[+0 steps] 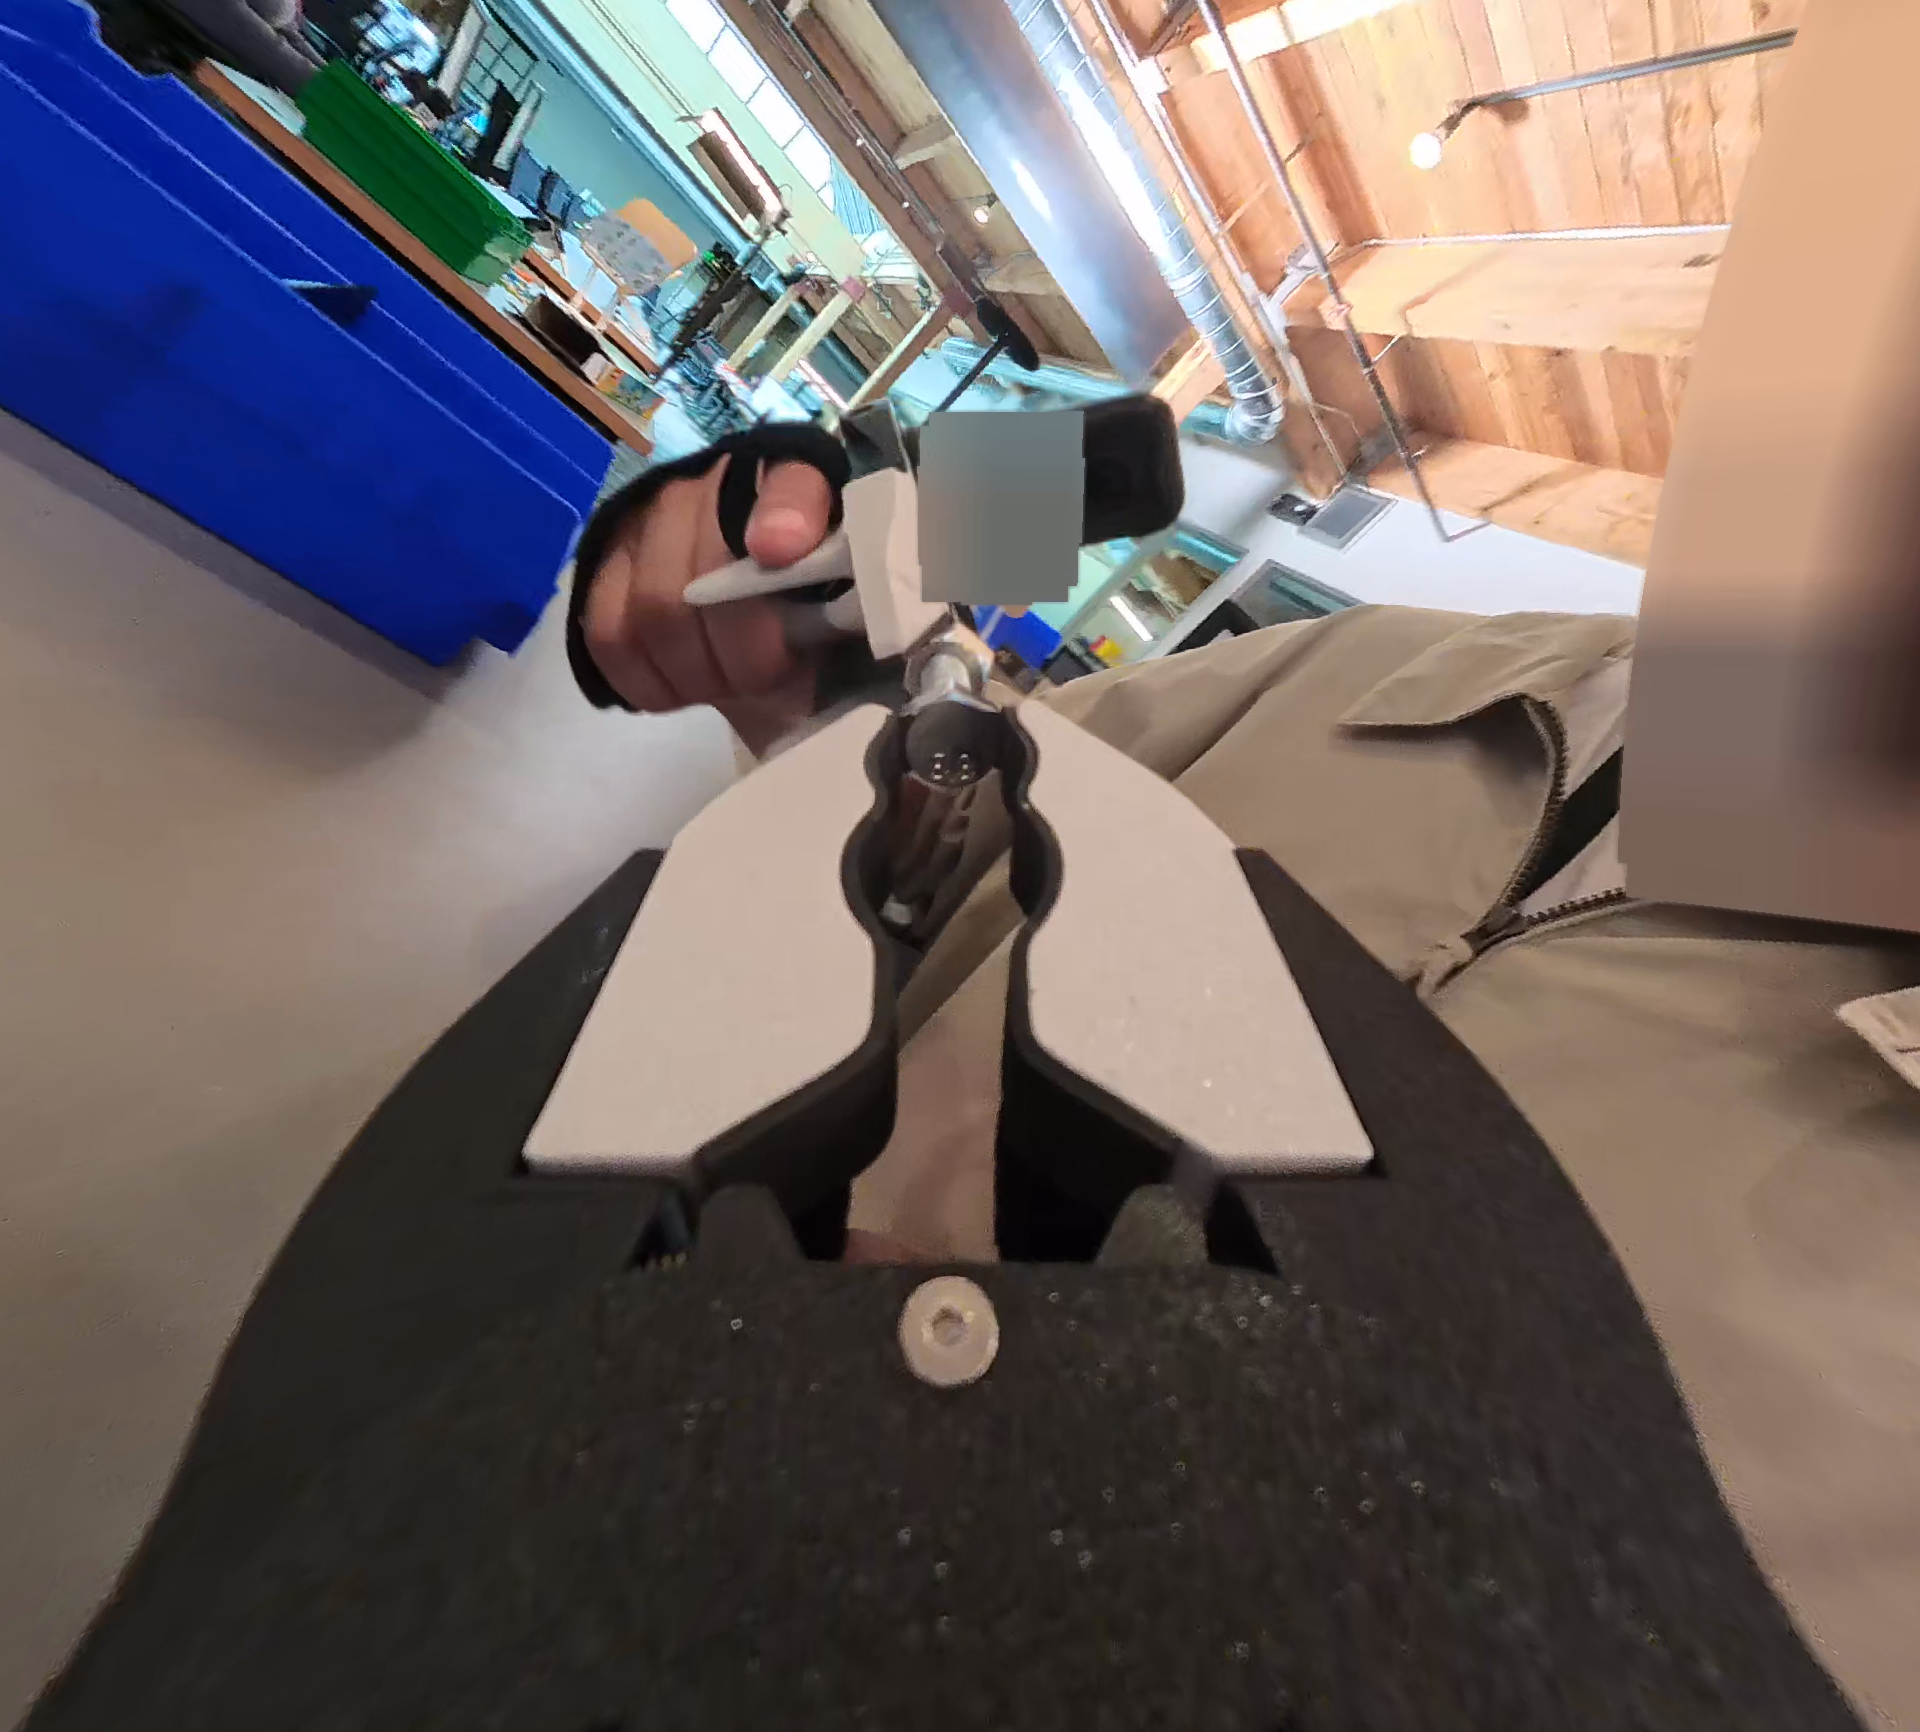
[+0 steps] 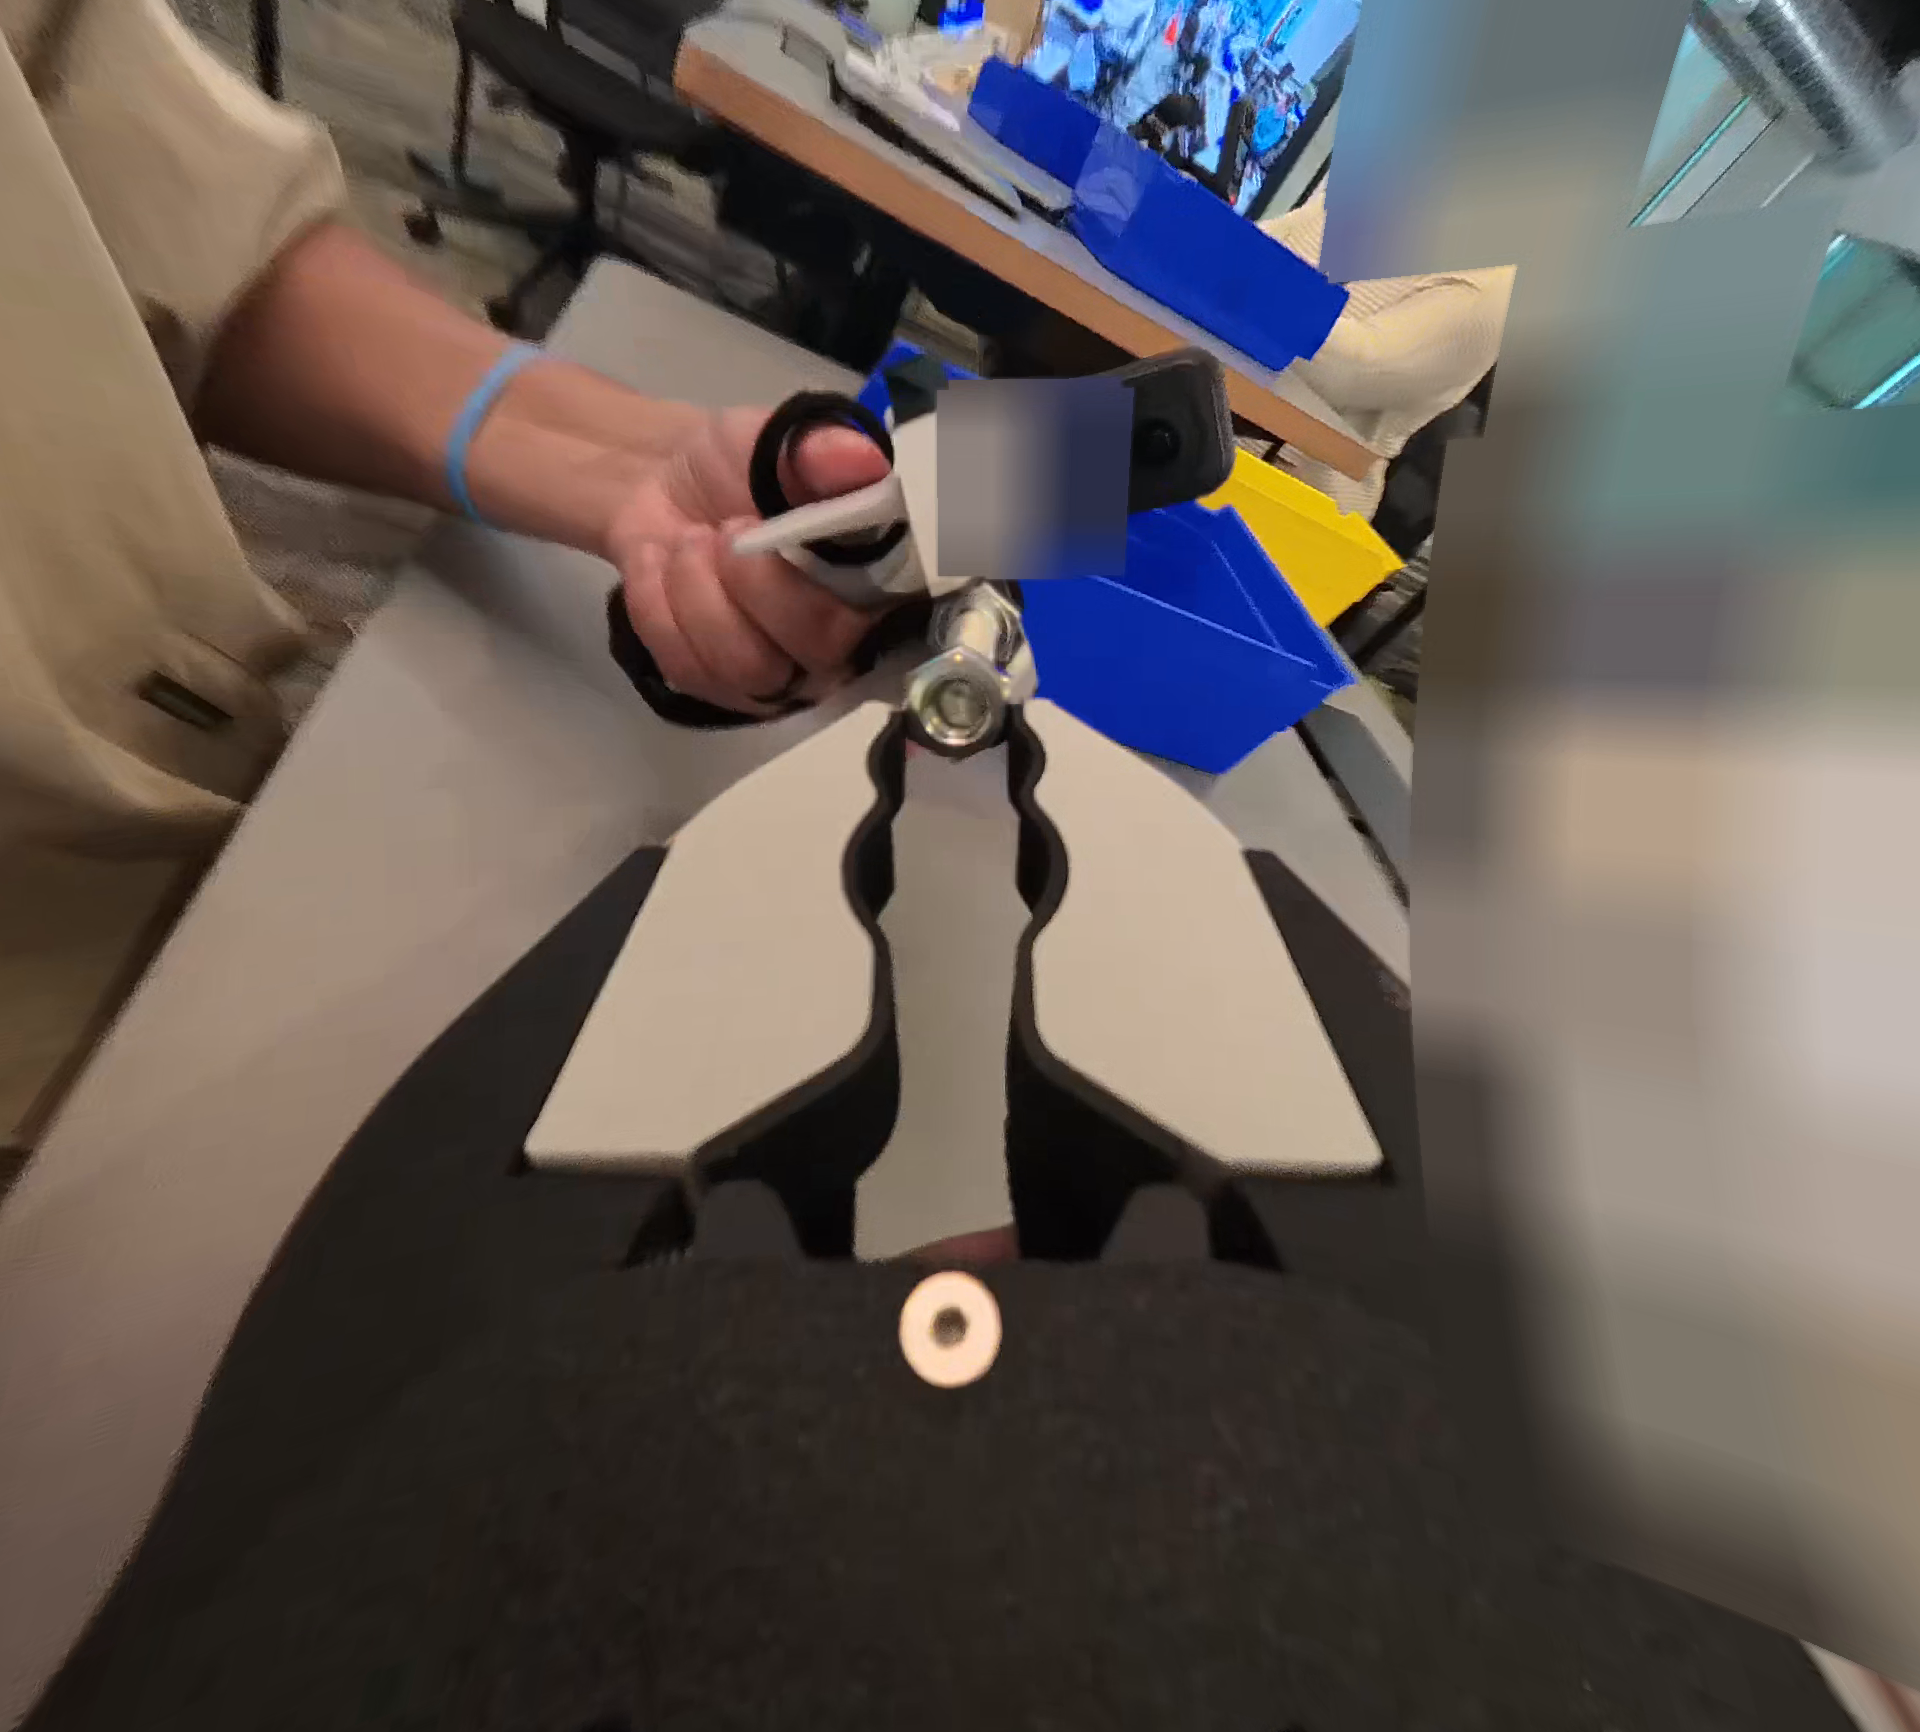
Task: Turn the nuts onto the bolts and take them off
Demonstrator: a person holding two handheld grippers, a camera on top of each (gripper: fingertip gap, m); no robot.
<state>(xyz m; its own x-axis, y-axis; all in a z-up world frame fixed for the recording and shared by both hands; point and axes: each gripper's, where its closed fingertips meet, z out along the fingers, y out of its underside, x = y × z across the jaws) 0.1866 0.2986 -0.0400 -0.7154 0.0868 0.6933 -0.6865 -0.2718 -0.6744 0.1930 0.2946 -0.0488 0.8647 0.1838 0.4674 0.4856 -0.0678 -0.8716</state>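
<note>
Holding the bolt (image 1: 940, 809) lengthwise, the left gripper (image 1: 943, 752) has its fingers (image 1: 769, 944) clamped on the shank, which runs down the notched slot between them; bolt end pokes out past the tips. Beyond the tips, a nut (image 1: 940, 674) sits on the bolt, w/ the right gripper (image 1: 914, 633) closing in on it from the far side, a hand (image 1: 675, 612) on its trigger. All of this is lifted off the table (image 1: 208, 799), near the front edge, over the person's lap. Blue bins (image 1: 260, 352) sit toward the table's back-left.

Right wrist view: right gripper (image 2: 951, 737) fingers (image 2: 748, 944) pinch the hex nut (image 2: 951, 706) right at the tips, bolt end visible through its bore. Left gripper (image 2: 971, 617) holds the bolt behind it. Blue bin (image 2: 1164, 654) and yellow bin (image 2: 1309, 539) lie at the table's far edge.

Step in hand, prob. turning the nut along the thread; which way I can't tell. To do it well: keep both axes in line, grip on the nut's flats not corners, left side steady as anchor, rotate the right wrist in short arcs, re-grip between arcs. Risk: thin tip hold, so nut could slip or cross-thread if tilted.
</note>
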